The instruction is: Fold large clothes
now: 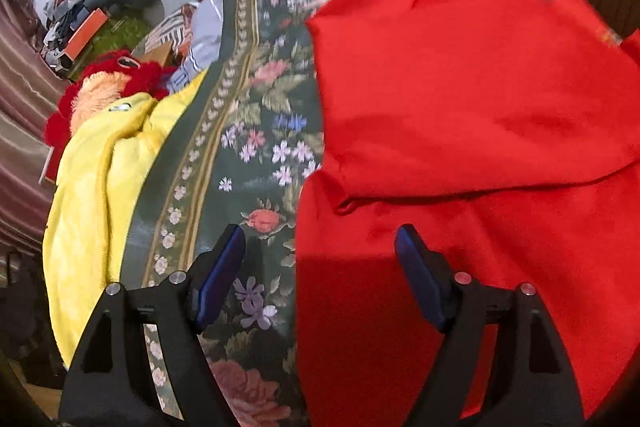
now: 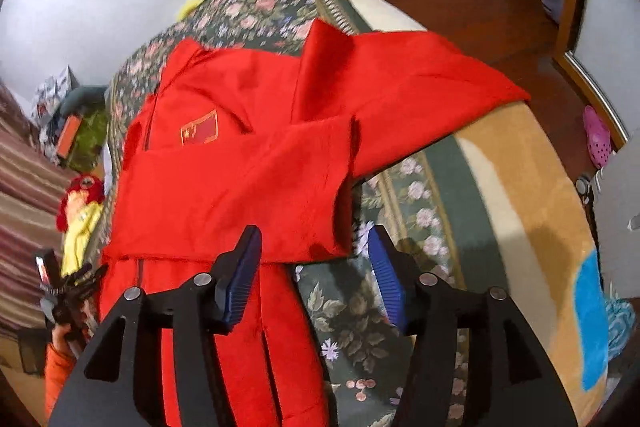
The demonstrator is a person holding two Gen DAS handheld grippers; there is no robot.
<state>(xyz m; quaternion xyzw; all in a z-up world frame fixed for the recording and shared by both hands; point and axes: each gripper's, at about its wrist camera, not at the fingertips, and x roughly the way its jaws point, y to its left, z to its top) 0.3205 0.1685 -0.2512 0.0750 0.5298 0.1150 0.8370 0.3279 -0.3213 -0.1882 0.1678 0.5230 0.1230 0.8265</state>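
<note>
Both tools stand open, empty — left tool (image 1: 320, 239), right tool (image 2: 314, 241). The red jacket (image 2: 248, 163) lies partly folded on the floral bedspread (image 1: 256, 131). Only the right view shows its flag patch (image 2: 200, 127) — only the left, the yellow blanket (image 1: 100, 179).

Left wrist view: mounted behind the left tongs (image 1: 320, 251), angled steeply down, close over the floral bedspread (image 1: 256, 131) and the near edge of the red jacket (image 1: 460, 107). Right wrist view: behind the right tongs (image 2: 314, 251), likewise tilted down, slightly farther back. Shared: the jacket, bedspread, yellow blanket (image 1: 100, 163).
</note>
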